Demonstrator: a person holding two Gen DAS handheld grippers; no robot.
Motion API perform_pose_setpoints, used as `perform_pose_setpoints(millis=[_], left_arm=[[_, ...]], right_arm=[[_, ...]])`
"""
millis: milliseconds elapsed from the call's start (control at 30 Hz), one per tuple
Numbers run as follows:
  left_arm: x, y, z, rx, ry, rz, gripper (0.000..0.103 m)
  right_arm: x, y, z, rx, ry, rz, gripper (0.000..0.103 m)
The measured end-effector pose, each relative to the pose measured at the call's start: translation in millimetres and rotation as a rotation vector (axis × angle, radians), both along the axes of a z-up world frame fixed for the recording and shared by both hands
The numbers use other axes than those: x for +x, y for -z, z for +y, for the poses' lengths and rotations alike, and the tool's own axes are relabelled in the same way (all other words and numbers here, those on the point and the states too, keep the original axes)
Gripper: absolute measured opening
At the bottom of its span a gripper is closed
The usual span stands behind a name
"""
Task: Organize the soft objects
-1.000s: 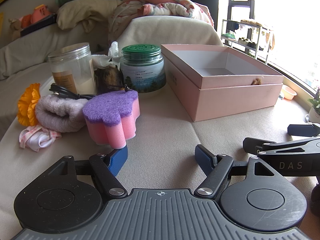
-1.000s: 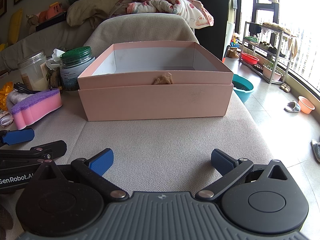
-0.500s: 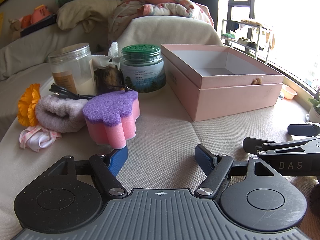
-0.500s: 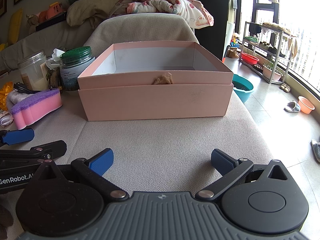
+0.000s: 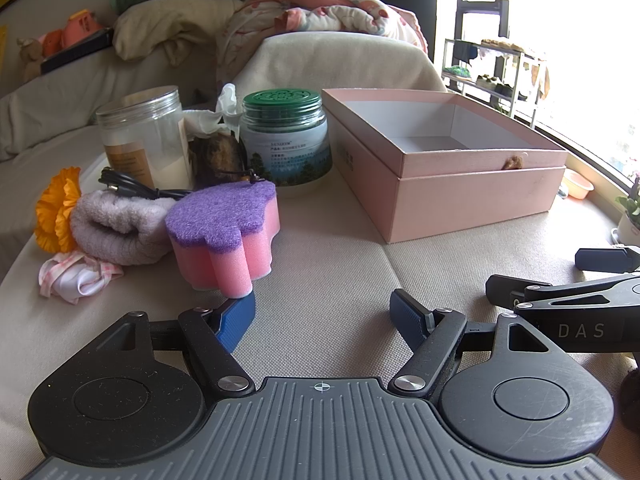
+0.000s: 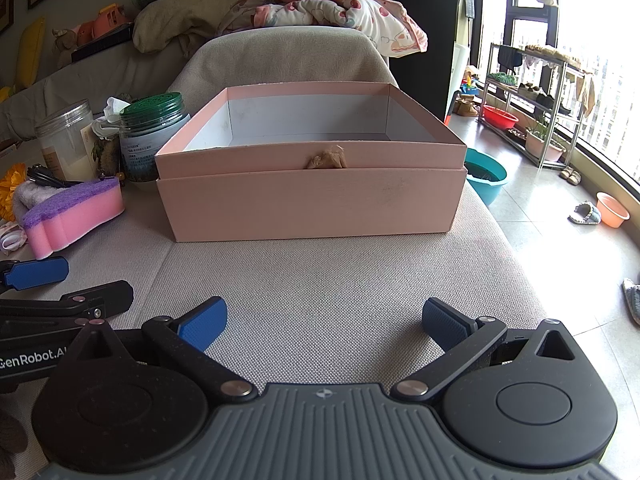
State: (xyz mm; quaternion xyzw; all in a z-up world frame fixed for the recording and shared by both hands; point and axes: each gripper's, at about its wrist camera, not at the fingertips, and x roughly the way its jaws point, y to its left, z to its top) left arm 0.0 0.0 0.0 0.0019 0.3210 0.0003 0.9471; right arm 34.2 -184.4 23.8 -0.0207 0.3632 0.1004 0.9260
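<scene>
Soft objects all lie outside the pink box point(image 6: 312, 200), whose visible interior looks empty, so the sorting seems barely begun. From largest to smallest on the cushion: the rolled lilac towel point(image 5: 116, 224), the pink-and-purple sponge point(image 5: 224, 236), the checked cloth point(image 5: 76, 278). Left gripper point(image 5: 322, 312) rests near the sponge, fingers wide apart, holding nothing; right gripper point(image 6: 324, 320) likewise gapes empty before the box.

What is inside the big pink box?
The pink box looks empty: only its white inner walls and some bare floor show. Its front wall hides the near floor. A small tan tuft sits on the rim.
</scene>
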Motion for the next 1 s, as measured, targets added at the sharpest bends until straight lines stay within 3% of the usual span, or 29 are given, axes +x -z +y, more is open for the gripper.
perform_pose_setpoints(millis=[200,333,533,667,800,900,1000], left_arm=[[0,0,0,0.000,0.000,0.000,0.080],[0,0,1,-0.015,0.007,-0.003,0.078],[-1,-3,19,-0.135,0.039,-0.012,0.078],[-8,-10,32,-0.229,0.111,-0.017,0.076],[-26,-34,55,-0.276,0.149,-0.094,0.076],[-34,-56,77,-0.278,0.120,-0.171,0.076],[-34,-76,100,-0.349,0.107,-0.241,0.076]], right_arm=[[0,-3,0,-0.002,-0.005,0.003,0.103],[9,-11,-1,-0.018,-0.048,0.079,0.103],[7,-11,0,-0.023,-0.061,0.085,0.103],[5,-11,-3,-0.022,-0.069,0.082,0.103],[5,-11,-4,-0.022,-0.069,0.079,0.103],[7,-11,-4,-0.020,-0.078,0.079,0.103],[7,-12,-4,-0.020,-0.083,0.078,0.103]])
